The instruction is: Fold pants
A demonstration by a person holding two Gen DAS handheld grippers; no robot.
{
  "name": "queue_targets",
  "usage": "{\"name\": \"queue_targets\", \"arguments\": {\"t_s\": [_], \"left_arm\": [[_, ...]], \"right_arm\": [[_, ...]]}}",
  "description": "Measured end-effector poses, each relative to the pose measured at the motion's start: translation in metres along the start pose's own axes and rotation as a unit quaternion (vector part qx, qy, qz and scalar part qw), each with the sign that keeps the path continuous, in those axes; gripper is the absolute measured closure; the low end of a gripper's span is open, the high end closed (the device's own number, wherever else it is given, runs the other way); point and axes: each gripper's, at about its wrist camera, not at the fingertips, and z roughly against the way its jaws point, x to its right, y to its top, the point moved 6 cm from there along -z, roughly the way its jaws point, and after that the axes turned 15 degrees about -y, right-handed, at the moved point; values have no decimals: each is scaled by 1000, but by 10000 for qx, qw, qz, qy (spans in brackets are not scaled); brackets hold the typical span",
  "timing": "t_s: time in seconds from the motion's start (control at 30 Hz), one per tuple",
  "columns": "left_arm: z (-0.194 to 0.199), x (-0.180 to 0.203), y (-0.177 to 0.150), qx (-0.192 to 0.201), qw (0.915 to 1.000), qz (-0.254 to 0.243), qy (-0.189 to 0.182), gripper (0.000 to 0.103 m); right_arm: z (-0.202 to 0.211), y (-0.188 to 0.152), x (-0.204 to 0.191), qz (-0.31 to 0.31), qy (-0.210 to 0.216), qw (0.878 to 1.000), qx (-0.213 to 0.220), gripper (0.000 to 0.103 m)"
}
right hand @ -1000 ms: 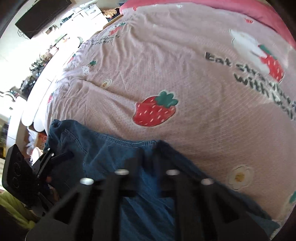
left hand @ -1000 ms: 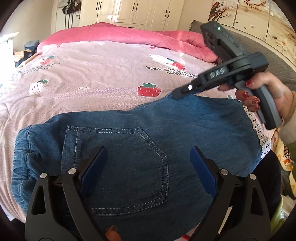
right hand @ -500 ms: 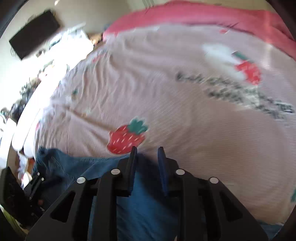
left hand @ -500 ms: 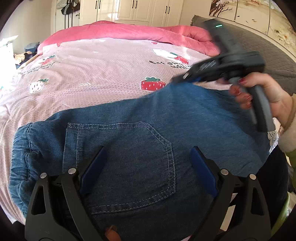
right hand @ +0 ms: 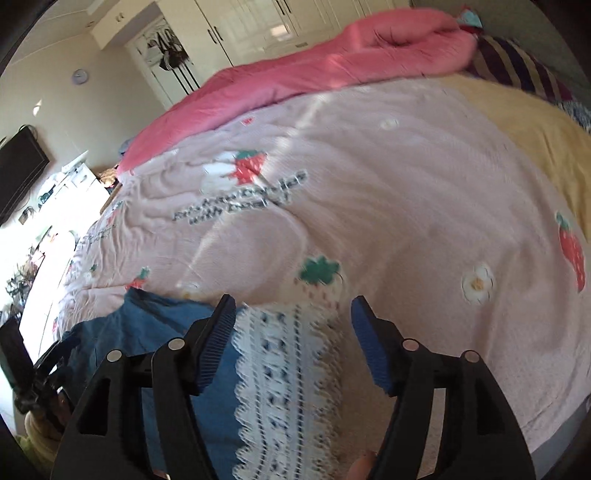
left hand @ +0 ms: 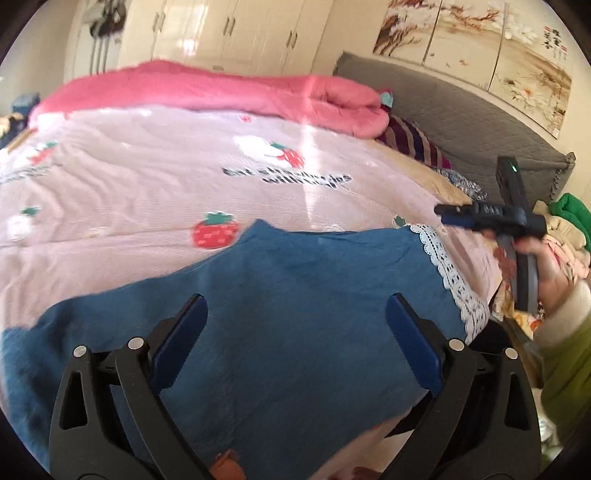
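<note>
Blue denim pants (left hand: 295, 302) with a white lace hem (left hand: 447, 273) lie spread on the pink strawberry bedspread (left hand: 147, 192). My left gripper (left hand: 295, 332) is open and empty, hovering over the denim near the bed's front edge. My right gripper (right hand: 293, 339) is open and empty above the lace hem (right hand: 280, 376), with blue denim (right hand: 155, 332) to its left. In the left wrist view the right gripper (left hand: 443, 214) is held off the hem's right end, apart from the cloth.
A rolled pink duvet (left hand: 221, 92) lies along the far side of the bed. Striped pillows (left hand: 410, 140) and a grey headboard (left hand: 461, 122) are at the right. A pile of clothes (left hand: 565, 229) sits beyond the right edge. Wardrobes (left hand: 221, 33) stand behind.
My right gripper opened, let go of the denim and drew back to the right past the lace hem. The pants now lie flatter. The left view tilted upward.
</note>
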Motion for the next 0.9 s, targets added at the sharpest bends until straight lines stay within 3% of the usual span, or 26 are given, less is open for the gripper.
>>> {"name": "queue_targets", "arguments": {"t_s": [0.07, 0.17, 0.2, 0.27, 0.3, 0.43, 0.5, 0.63, 0.77, 0.83, 0.9], "left_arm": [[-30, -5, 8, -350, 9993, 7, 159, 15], [-65, -17, 15, -699, 9969, 365, 7, 23], [-74, -22, 16, -801, 9957, 457, 63, 24], [-90, -29, 17, -1024, 9936, 432, 188, 27], [-94, -32, 18, -1038, 9933, 402, 311, 34], [-102, -42, 21, -1110, 9915, 287, 609, 37], [-104, -41, 22, -1103, 9913, 212, 686, 37], [-104, -39, 18, -1062, 9917, 137, 714, 37], [-108, -38, 19, -1036, 9921, 97, 702, 36], [-108, -38, 19, -1020, 9924, 101, 685, 34], [-109, -37, 20, -1003, 9926, 97, 672, 32]], "right_arm": [[-9, -6, -1, 16, 134, 9998, -154, 38], [-21, -9, -2, -156, 330, 9986, -372, 38], [-25, -9, -2, -248, 412, 9980, -422, 48], [-30, -10, -8, -228, 515, 9975, -435, 83], [-29, -10, -9, -172, 491, 9979, -387, 89], [-18, -6, 8, -347, 340, 9988, -59, 93], [-25, -6, 18, -429, 68, 9991, -26, 102], [-37, -12, 18, -325, -95, 9994, -88, 102], [-9, -10, 14, -190, -306, 9985, 404, 99], [11, -10, 7, 48, -527, 9958, 743, 90], [33, -16, -9, 321, -534, 9927, 1032, 66]]}}
